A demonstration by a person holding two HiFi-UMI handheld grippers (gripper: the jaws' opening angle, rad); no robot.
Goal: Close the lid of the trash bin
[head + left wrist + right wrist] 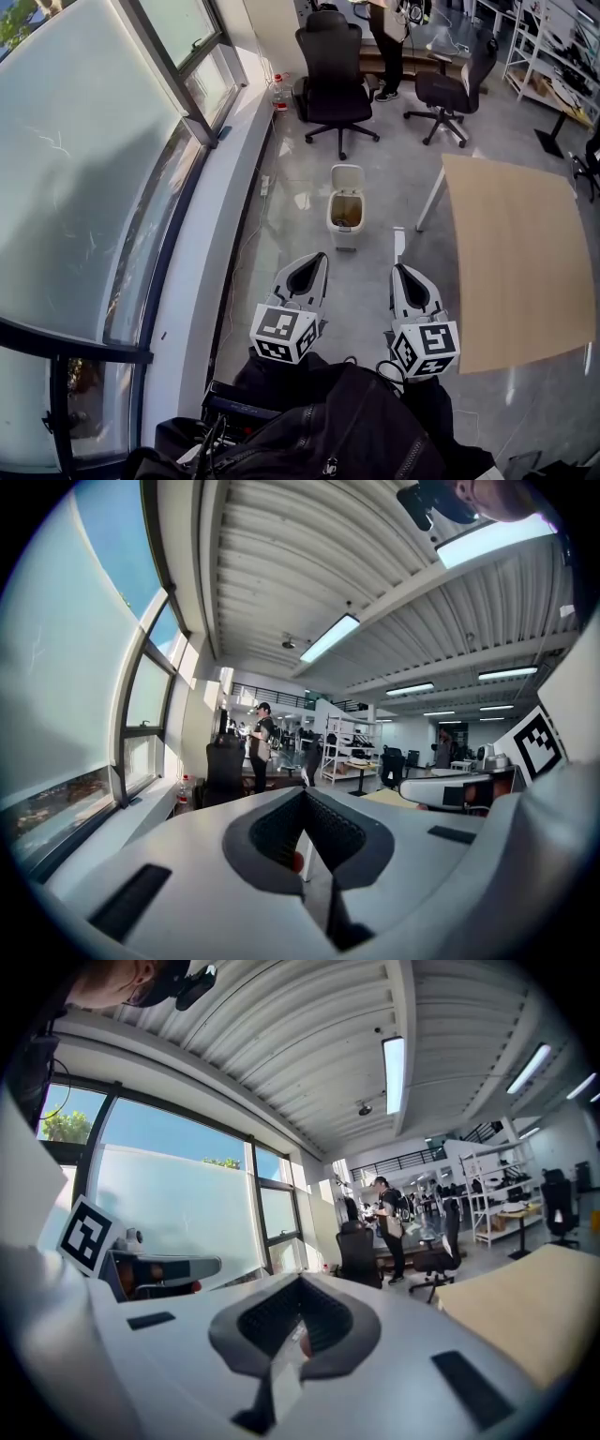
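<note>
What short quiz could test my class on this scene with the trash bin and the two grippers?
1. True or false: the lid of the trash bin is already down.
2. Where does the trash bin stand? A) on the wooden table B) on the floor, ahead of the left gripper and the right gripper C) under the black chair
3. Fill in: both grippers' fingers are ___, holding nothing.
Key: 1 false, the lid stands upright; 2 B; 3 shut.
</note>
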